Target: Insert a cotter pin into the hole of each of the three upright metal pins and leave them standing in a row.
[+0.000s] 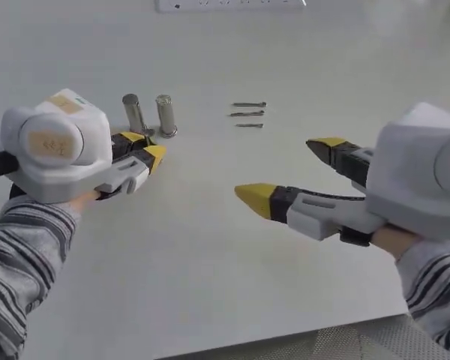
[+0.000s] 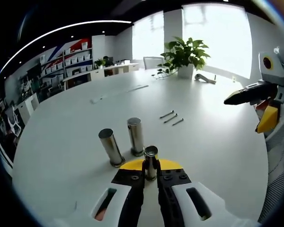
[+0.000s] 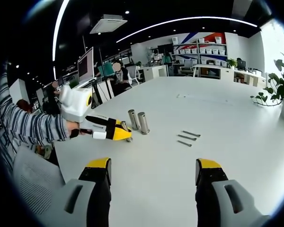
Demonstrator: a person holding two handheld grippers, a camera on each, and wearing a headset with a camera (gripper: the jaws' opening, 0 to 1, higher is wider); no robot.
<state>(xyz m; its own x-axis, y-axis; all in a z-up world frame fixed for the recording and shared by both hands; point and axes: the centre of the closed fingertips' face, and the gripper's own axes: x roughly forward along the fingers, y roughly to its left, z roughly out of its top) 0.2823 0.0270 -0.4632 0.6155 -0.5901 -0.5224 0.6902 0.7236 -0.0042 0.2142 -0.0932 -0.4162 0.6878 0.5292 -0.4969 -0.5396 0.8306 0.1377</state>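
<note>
Three cotter pins (image 1: 247,114) lie near two standing metal pins (image 1: 165,115). Our left gripper (image 2: 150,166) pinches a third pin (image 2: 150,156) beside them, its bottom hidden. Our right gripper (image 1: 279,169) gapes wide.

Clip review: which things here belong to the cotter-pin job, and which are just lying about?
Job: metal pin clamped in the left gripper; two free-standing metal pins; three cotter pins lying on the table; right gripper, open and empty.
Lying about: potted plant; white socket strip at the table's far edge.
</note>
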